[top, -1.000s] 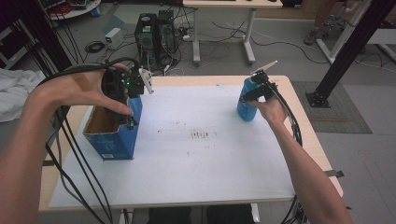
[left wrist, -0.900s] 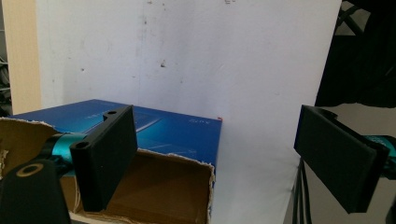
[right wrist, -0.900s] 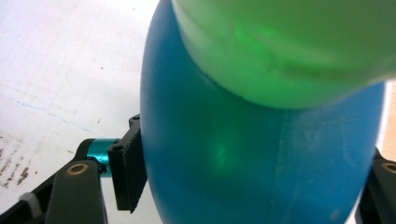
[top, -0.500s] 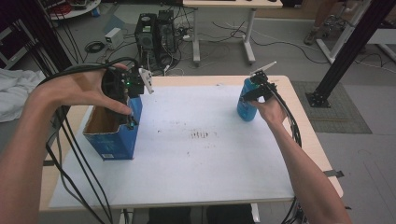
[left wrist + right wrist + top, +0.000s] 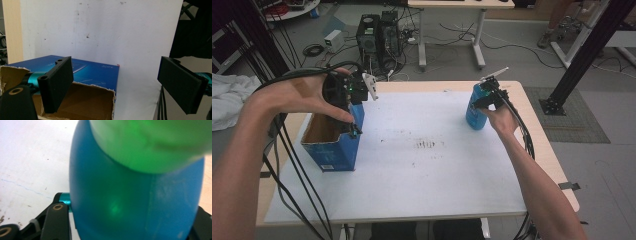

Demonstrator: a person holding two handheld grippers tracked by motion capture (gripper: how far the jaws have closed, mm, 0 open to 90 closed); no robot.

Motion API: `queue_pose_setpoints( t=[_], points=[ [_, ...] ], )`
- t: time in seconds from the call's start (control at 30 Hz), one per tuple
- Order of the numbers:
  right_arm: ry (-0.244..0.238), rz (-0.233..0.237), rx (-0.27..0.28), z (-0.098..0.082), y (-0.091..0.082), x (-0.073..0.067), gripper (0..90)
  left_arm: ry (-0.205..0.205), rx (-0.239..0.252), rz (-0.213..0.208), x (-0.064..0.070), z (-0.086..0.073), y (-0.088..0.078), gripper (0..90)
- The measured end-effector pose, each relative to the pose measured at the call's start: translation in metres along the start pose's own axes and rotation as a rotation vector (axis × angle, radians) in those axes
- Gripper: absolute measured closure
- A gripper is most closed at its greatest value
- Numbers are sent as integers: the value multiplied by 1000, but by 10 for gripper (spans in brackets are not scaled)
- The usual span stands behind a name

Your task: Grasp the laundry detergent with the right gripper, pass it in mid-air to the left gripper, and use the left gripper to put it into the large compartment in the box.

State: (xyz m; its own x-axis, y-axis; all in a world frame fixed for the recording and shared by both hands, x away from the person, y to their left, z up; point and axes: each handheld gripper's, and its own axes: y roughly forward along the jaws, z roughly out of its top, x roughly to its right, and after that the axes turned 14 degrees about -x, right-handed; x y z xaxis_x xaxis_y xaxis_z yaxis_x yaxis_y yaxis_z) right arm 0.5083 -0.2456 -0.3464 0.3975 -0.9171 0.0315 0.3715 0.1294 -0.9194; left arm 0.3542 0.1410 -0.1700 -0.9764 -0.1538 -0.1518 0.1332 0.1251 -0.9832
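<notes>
A blue bottle [image 5: 474, 117] with a green cap [image 5: 150, 142] stands upright at the table's far right. My right gripper [image 5: 486, 102] is at its upper part. Its jaws have just been closing, and both now press on the sides of the bottle [image 5: 130, 202]. An open blue cardboard box [image 5: 334, 150] stands at the left of the white sheet. My left gripper [image 5: 353, 127] hovers over the box's right wall, tips pointing down. The left gripper [image 5: 115, 75] is wide open, with nothing held between its jaws and the box [image 5: 95, 72] below.
The white sheet [image 5: 427, 170] covers most of the wooden table, with small dark marks at its middle. Black cables trail off the front-left and right edges. Beyond the table are a computer tower [image 5: 379, 32] and a black frame post [image 5: 592, 50].
</notes>
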Motion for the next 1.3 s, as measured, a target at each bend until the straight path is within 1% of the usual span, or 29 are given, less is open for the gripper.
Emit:
queue_pose_setpoints(
  t=[0.13,0.23,0.33,0.4,0.57,0.7,0.77,0.8,0.87,0.93,1.0,1.03,1.1,1.17,1.2,1.23,1.27,1.3],
  points=[
    [7,4,8,-1,0,0,425,-3,3,-2,1,0,0,133],
    [17,22,20,-2,0,2,443,0,2,0,0,0,0,133],
    [20,26,23,-2,0,3,448,-3,0,-1,0,0,0,133],
    [14,31,27,-3,0,4,455,1,-1,4,-1,1,0,133],
    [6,32,33,-4,0,4,467,-7,1,4,-1,0,0,133],
    [-12,39,37,-4,0,6,473,-12,10,8,-1,-1,-2,133],
    [-11,39,39,-4,0,6,473,-13,16,11,-1,-2,-2,133],
    [-23,34,39,-5,-3,6,476,-15,22,19,-2,-2,-3,133],
    [-39,37,57,-6,-8,6,476,-25,30,23,-3,-2,-3,133],
    [-40,76,83,-7,-16,8,476,-26,36,27,-6,-1,-5,133],
    [-46,131,110,-9,-25,9,476,-28,49,32,-8,1,-7,133],
    [-75,147,121,-10,-30,8,477,-33,63,34,-8,3,-8,133],
    [-112,145,139,-12,-41,5,476,-28,75,33,-10,6,-11,133],
    [-177,144,136,-14,-51,-1,475,-24,95,33,-12,9,-14,133],
    [-207,153,131,-15,-55,-3,475,-26,101,31,-13,11,-16,133],
    [-249,160,132,-16,-60,-7,475,-26,109,33,-14,13,-18,133],
    [-275,167,137,-18,-64,-10,475,-28,115,32,-16,15,-20,133],
    [-315,177,142,-19,-68,-13,475,-24,120,32,-17,17,-21,133]
  ],
)
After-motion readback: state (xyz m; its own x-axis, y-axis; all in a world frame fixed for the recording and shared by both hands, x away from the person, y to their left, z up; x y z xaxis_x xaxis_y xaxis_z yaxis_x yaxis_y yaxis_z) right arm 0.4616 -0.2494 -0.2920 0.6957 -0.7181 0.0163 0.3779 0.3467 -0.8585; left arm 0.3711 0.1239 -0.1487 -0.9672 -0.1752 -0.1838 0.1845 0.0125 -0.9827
